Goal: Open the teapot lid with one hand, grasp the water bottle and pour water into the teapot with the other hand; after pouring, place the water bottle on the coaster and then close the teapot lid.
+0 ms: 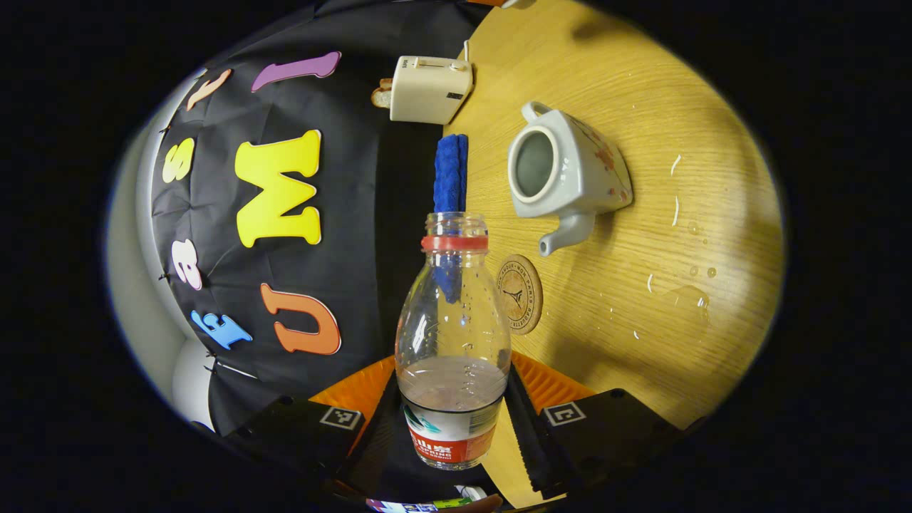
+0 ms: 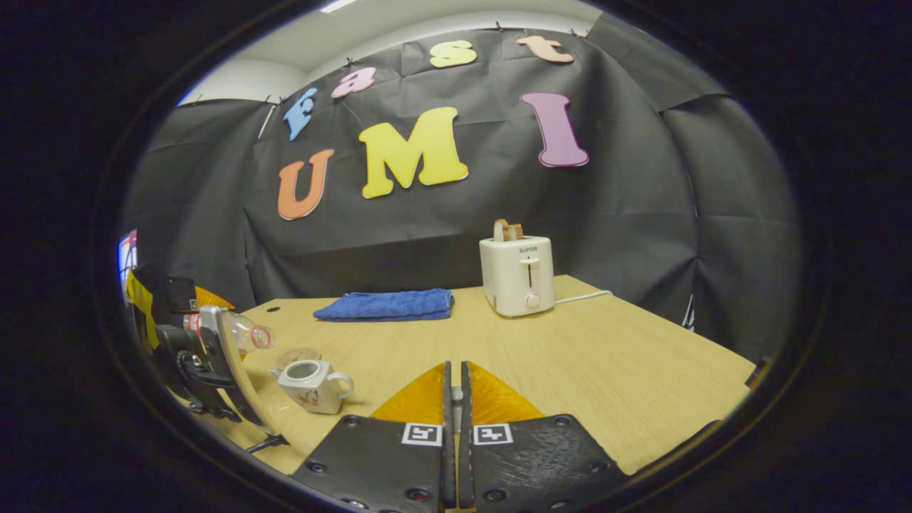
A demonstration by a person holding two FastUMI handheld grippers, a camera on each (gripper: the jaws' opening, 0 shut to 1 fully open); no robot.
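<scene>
The water bottle (image 1: pixel 453 335) lay clamped between the two fingers of the left gripper (image 1: pixel 452 420), which pressed on its lower body at either side of the label. In the left gripper view its long axis ran straight away from the camera, its uncapped mouth pointing forward. In the right gripper view the same bottle (image 2: pixel 242 333) was held tipped nearly level above the table (image 2: pixel 584 356), its neck aimed toward the teapot (image 2: pixel 312 385), mouth above and just short of the pot. Some water sat low in the bottle.

The teapot (image 1: pixel 566 178) stood on the table with its lid off and its round opening bare. Close by its spout lay the coaster (image 1: pixel 519 294), flat on the wood. Spilled droplets (image 1: pixel 687 296) marked the table nearby.

The right gripper (image 2: pixel 454 406) hung level and well apart from the teapot, its fingers drawn close together; a small thing seemed pinched between them, though I could not tell what. Farther back lay a blue cloth (image 2: pixel 388 305) and a toaster (image 2: pixel 517 275).
</scene>
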